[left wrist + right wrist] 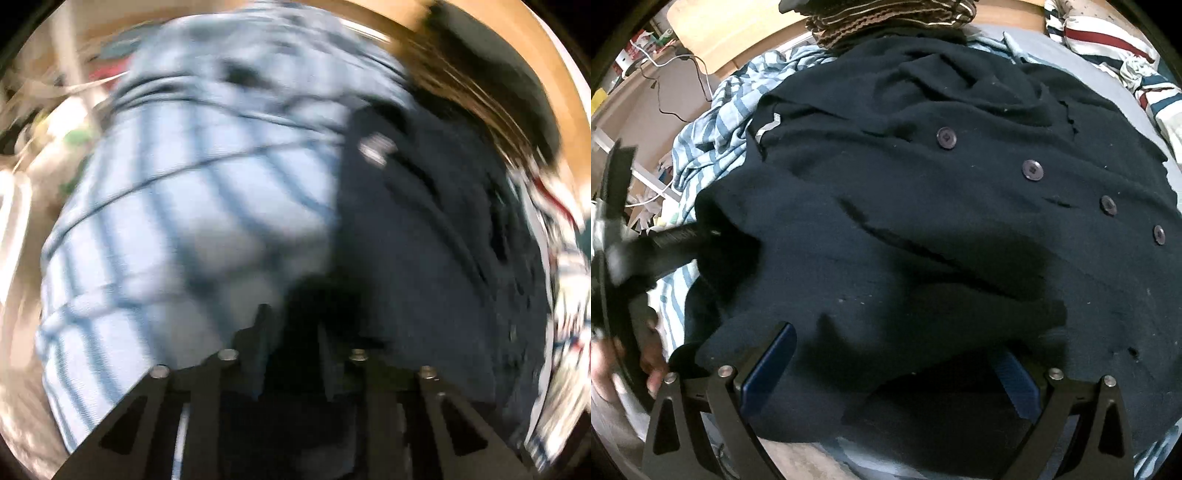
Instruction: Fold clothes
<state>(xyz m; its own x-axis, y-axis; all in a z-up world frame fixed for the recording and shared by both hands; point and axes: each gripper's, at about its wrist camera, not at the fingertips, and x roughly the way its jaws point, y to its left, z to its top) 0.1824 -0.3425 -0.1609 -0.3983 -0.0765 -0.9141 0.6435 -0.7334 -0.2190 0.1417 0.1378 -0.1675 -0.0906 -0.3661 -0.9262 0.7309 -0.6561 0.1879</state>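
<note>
The whole left wrist view is smeared with blur. The left gripper [291,325] points down at the line where a pale blue striped cloth [177,206] meets a dark navy garment [436,229], its dark fingers [260,332] standing close together with only a narrow gap. A white, red-striped fabric [557,266] bunches at the right edge.

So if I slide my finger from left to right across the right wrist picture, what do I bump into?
The other hand-held gripper, then the blue-and-white striped shirt, then the dark navy buttoned cardigan, then the red, white and teal striped garment.
</note>
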